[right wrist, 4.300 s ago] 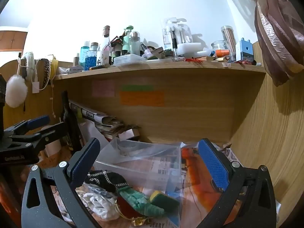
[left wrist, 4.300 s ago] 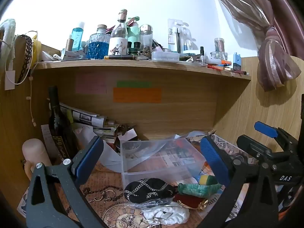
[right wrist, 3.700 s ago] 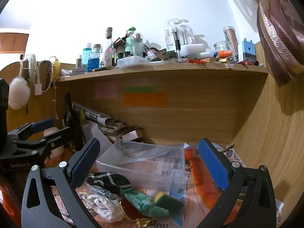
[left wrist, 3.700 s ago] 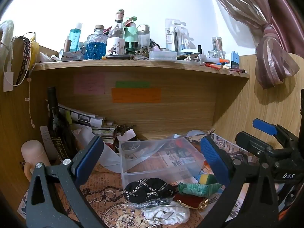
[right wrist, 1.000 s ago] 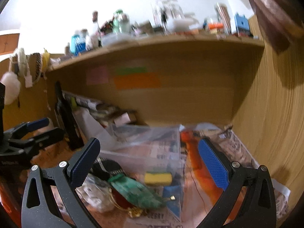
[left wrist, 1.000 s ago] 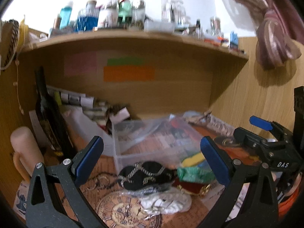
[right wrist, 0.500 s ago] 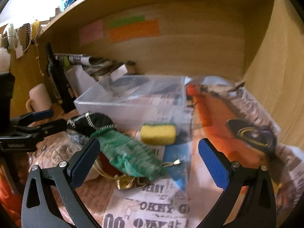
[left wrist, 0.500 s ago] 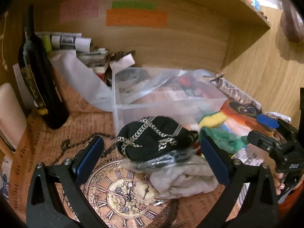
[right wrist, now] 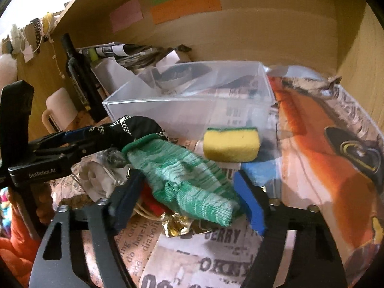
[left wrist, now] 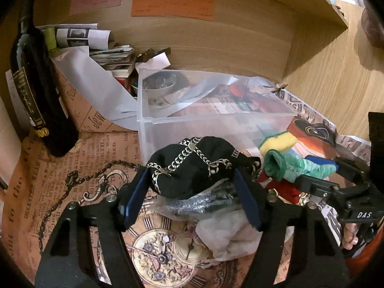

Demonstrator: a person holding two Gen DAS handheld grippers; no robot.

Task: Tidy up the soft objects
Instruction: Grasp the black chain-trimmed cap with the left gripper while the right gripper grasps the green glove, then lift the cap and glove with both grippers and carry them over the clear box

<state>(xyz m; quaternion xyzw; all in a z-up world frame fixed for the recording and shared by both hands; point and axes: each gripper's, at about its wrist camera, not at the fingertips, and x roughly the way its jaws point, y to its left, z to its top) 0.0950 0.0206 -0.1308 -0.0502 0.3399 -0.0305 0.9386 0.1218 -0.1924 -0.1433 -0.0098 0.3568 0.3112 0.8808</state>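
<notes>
A black pouch with a silver chain pattern [left wrist: 192, 165] lies on a pile in front of a clear plastic box [left wrist: 216, 120]. My left gripper [left wrist: 192, 201] has its blue pads on both sides of the pouch, closing on it. A green knit sock [right wrist: 187, 180] lies beside it, and my right gripper [right wrist: 187, 201] has its pads on either side of the sock. A yellow sponge [right wrist: 231, 144] rests against the box [right wrist: 187, 105]. A white cloth [left wrist: 228, 235] and a silver bag [left wrist: 199, 204] lie under the pouch.
A dark wine bottle [left wrist: 36, 91] stands at the left with a pale mug [right wrist: 60, 108] nearby. Stacked papers [left wrist: 96, 48] lie behind the box. A gold clasp and red item [right wrist: 175, 223] sit under the sock. Wooden walls close the back and right.
Both grippers have dropped down and forward from looking at the shelf to the pile. Their jaws have narrowed from wide open to closing on the black pouch and the green sock.
</notes>
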